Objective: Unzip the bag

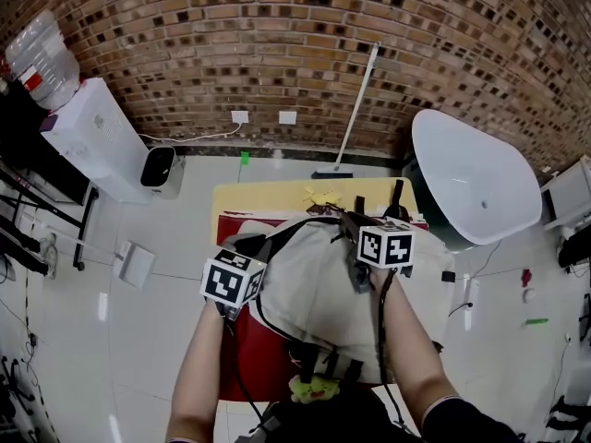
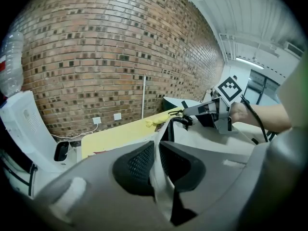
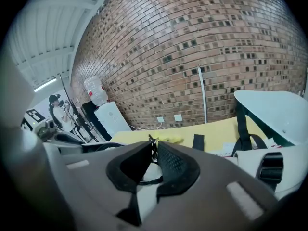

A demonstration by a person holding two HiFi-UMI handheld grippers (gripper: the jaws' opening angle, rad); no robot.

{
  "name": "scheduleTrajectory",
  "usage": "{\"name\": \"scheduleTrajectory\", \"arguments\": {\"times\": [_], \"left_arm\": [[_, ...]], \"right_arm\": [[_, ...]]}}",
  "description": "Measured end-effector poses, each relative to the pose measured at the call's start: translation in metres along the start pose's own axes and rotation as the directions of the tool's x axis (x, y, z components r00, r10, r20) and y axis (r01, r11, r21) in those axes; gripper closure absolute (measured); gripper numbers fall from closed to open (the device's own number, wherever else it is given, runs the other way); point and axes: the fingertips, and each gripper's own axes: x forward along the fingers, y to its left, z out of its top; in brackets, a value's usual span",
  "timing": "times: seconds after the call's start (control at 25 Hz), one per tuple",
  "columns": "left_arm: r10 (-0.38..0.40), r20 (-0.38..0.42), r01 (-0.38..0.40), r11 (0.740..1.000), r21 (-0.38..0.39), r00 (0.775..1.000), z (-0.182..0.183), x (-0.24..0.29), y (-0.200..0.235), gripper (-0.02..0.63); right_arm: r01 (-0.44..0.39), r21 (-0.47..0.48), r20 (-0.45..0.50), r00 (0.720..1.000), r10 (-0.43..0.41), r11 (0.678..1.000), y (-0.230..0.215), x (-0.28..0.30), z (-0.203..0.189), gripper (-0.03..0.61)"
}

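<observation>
A brick wall (image 1: pixel 295 44) runs across the back, with two white sockets (image 1: pixel 240 116) low on it and a pale pole (image 1: pixel 358 104) leaning against it. The floor (image 1: pixel 166 340) is white tile. At the left stands a white water dispenser (image 1: pixel 92 141) with a clear bottle (image 1: pixel 42 58) on top, a small black-and-white appliance (image 1: pixel 162 169) beside it. A white tub (image 1: pixel 471 178) sits at the right, near the yellow bench (image 1: pixel 268 197). The ceiling (image 2: pixel 250 13) is white, with a lit strip light (image 2: pixel 249 63).

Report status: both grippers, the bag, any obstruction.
Left gripper shut on bag fabric. Right gripper shut on what looks like the zip pull. Nothing seen in the way.
</observation>
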Motion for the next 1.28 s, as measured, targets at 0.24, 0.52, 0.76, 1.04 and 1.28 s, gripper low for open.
{"name": "scheduleTrajectory", "arguments": {"times": [0.24, 0.52, 0.76, 1.04, 1.28], "left_arm": [[0.083, 0.097, -0.084, 0.996, 0.009, 0.992, 0.018, -0.018, 0.0, 0.485], [0.101, 0.248, -0.107, 0.994, 0.009, 0.963, 0.039, -0.062, -0.027, 0.506], [0.09, 0.349, -0.091, 0.996, -0.014, 0.933, 0.043, -0.092, -0.067, 0.611], [0.095, 0.425, -0.097, 0.995, -0.018, 0.9, 0.048, -0.132, -0.124, 0.611], [0.096, 0.45, -0.098, 0.995, -0.018, 0.888, 0.046, -0.148, -0.182, 0.611]], "right_arm": [[-0.01, 0.021, 0.125, 0.992, 0.007, 1.0, 0.006, -0.036, 0.029, 0.491], [-0.093, -0.039, 0.309, 0.946, 0.101, 0.995, 0.047, -0.119, 0.052, 0.571], [-0.146, -0.154, 0.392, 0.899, 0.196, 0.977, 0.09, -0.181, 0.049, 0.571], [-0.245, -0.244, 0.429, 0.841, 0.331, 0.938, 0.126, -0.22, 0.033, 0.572], [-0.345, -0.317, 0.382, 0.806, 0.452, 0.883, 0.149, -0.255, 0.007, 0.572]]}}
